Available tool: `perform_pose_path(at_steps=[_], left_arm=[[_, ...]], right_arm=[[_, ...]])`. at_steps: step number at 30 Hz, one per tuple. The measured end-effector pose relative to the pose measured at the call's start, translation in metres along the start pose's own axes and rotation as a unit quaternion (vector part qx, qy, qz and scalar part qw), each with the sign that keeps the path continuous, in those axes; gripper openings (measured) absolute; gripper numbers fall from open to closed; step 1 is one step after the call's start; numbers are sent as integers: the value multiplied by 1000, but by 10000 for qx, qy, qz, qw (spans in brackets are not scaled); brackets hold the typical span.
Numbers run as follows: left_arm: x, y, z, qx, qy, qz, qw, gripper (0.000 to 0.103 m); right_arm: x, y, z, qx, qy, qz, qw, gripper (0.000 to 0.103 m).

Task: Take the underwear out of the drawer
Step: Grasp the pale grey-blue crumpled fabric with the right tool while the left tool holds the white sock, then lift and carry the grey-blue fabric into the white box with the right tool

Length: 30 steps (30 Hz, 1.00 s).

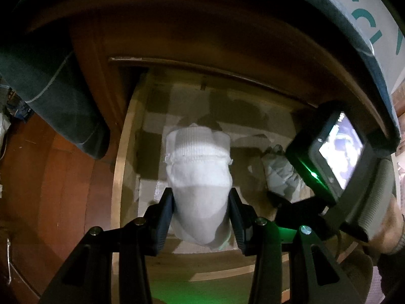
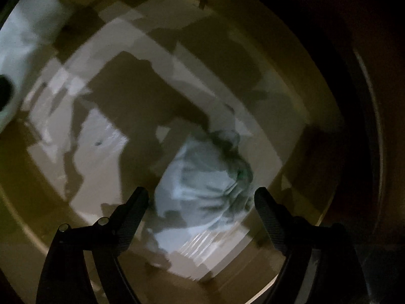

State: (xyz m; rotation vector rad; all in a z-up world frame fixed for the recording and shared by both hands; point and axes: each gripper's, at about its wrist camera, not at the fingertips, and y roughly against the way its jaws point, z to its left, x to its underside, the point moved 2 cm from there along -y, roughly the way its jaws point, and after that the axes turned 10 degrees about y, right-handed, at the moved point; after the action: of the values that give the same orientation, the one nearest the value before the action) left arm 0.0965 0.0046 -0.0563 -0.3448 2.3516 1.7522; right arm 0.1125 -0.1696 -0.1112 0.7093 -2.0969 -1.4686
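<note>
while left tongs clamp white underwear, right tongs straddle another.

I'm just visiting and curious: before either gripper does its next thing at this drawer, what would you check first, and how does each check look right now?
1. Left gripper has a firm hold on the white garment: ok, both pads press its sides.
2. White garment clear of the drawer: cannot tell; it is above the lined floor, height unclear.
3. Right gripper ready to grasp: ok, open, jaws wide and pressing nothing.
4. Crumpled pale garment lined up for the right gripper: ok, it lies ahead, between the fingers' line.
5. Right wrist view sharp enough to aim: not ok, dim and blurred.
6. Drawer open enough: ok, its lined floor is exposed.
</note>
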Motion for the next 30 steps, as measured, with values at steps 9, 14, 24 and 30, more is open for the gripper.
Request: perform_pose_path(at_steps=[9, 14, 24, 30], left_arm=[[-2, -3, 1, 32, 16, 43, 10000, 43], [-1, -3, 1, 17, -1, 38, 10000, 43], [-1, -6, -1, -23, -17, 13, 10000, 43], [0, -5, -1, -53, -17, -34, 10000, 43]], right_arm=[[0, -12, 3, -144, 171, -76, 9997, 80], [2, -11, 3, -476, 24, -56, 9988, 71], [18, 10, -1, -676, -143, -94, 9976, 47], [37, 35, 3, -733, -175, -168, 9970, 39]])
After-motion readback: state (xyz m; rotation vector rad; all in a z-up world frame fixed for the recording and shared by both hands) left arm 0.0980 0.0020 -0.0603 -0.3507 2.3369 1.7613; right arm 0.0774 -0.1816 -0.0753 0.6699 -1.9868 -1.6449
